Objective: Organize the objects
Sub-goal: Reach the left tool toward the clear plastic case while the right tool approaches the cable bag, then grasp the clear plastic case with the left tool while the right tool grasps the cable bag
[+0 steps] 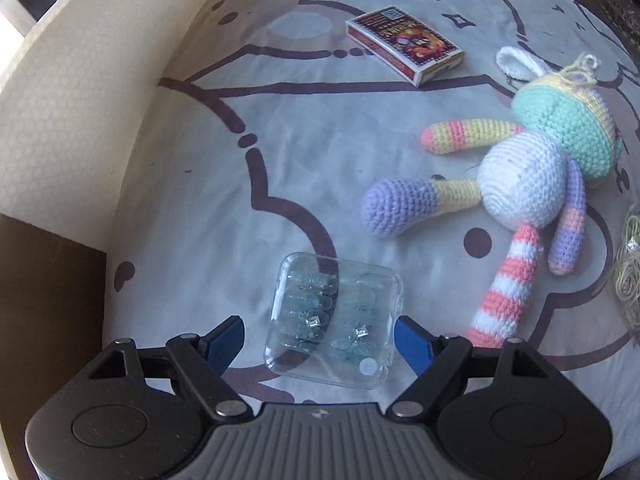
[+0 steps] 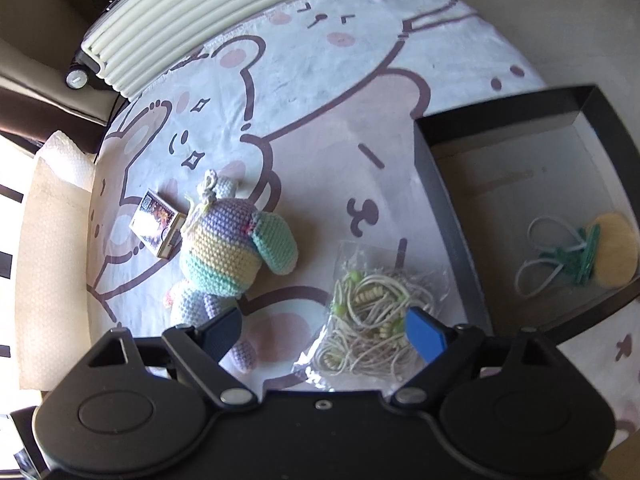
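Left wrist view first: the left gripper [image 1: 320,334] points steeply down at the sheet [image 1: 224,184], jaws apart, and the clear case [image 1: 334,320] lies right between the blue pads. Neither pad touches it; there is a sliver of sheet on each side. The case sits a little askew, its long axis running from about 11 to 5 o'clock, so the pads face its longer sides, roughly. A straight squeeze looks like the move here. Off at 1 o'clock lies the crochet doll [image 1: 520,168], and at 12 o'clock, well apart, the card box [image 1: 404,46].

Over to the right wrist view: the right gripper [image 2: 324,330] is also tilted down with jaws apart, nothing clamped. The bag of cords [image 2: 372,316] lies between the pads but crowds the right one, which overlaps its edge; whether they touch, I cannot tell. The doll's legs poke in beside the left pad. At 2 o'clock waits the black tray [image 2: 448,216], already holding a clip and loops. That tray is nearer this hand, so the bag looks like its job.
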The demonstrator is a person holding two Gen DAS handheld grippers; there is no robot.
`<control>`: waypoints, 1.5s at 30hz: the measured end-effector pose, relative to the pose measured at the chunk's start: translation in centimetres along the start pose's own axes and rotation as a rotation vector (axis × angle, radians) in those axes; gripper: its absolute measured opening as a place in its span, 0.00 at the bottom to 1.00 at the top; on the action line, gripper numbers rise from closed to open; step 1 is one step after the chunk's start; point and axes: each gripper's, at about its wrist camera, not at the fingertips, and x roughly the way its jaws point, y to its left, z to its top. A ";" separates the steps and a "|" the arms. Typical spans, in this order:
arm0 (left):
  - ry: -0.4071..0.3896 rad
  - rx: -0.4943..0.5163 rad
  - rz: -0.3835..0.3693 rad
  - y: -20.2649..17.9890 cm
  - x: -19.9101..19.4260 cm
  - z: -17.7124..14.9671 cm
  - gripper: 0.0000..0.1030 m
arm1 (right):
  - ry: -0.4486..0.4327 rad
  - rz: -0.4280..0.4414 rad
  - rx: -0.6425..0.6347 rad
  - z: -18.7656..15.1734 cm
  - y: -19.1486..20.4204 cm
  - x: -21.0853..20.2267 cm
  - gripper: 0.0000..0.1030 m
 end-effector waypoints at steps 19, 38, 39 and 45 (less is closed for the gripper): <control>0.006 0.151 -0.040 0.3 1.9 -0.4 0.85 | 0.101 -0.174 0.339 -1.2 -1.5 5.1 0.88; 0.028 0.153 -0.108 0.9 2.0 0.5 0.72 | 0.175 -0.272 0.229 -0.6 -0.2 8.0 0.66; 0.028 0.154 -0.106 0.8 2.0 0.5 0.72 | 0.176 -0.271 0.205 -0.7 0.1 8.0 0.65; 0.004 0.132 -0.063 1.1 0.9 0.7 0.72 | 0.166 -0.241 0.096 -1.1 1.3 7.0 0.63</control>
